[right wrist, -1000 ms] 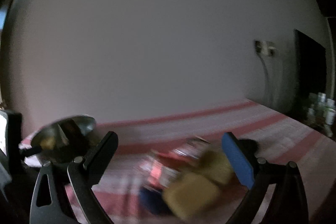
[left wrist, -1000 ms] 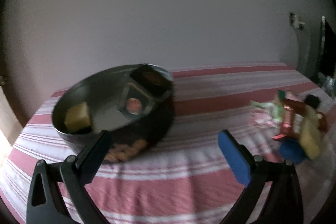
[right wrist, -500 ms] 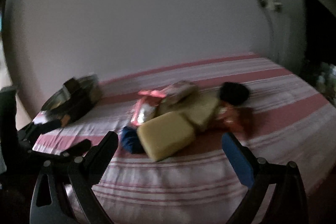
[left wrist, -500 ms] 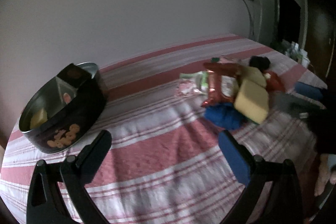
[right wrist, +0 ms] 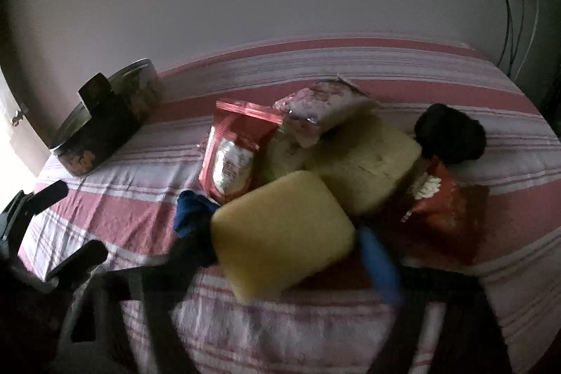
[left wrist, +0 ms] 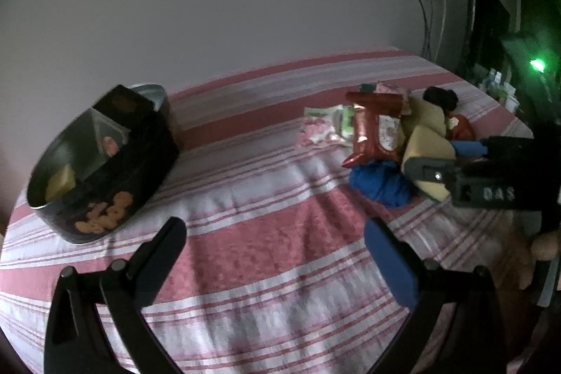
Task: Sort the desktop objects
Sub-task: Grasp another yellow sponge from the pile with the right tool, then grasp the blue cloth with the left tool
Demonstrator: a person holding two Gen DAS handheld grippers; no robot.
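Right tool point(right wrist: 287, 255) was closing on the near yellow sponge point(right wrist: 280, 230), which sat between its 2 jaws at the front of the pile on the striped cloth point(right wrist: 350, 65) of the desk. Blur hid whether the pads had met the sponge; I read them as not yet pressing.

Judgement on handling: the sponge looked light, soft and compressible, not fragile and not slippery. Best hold seemed across its short sides near the middle, with a modest squeeze so it does not fold or spring out.

A blue cloth point(right wrist: 191, 212) lay just beside its left edge, a 2nd sponge point(right wrist: 364, 160) touched it behind, and a red packet point(right wrist: 441, 216) lay to its right.

Left tool point(left wrist: 277, 255) was wide open and empty, above bare cloth between the metal tin point(left wrist: 101, 160) and the pile.
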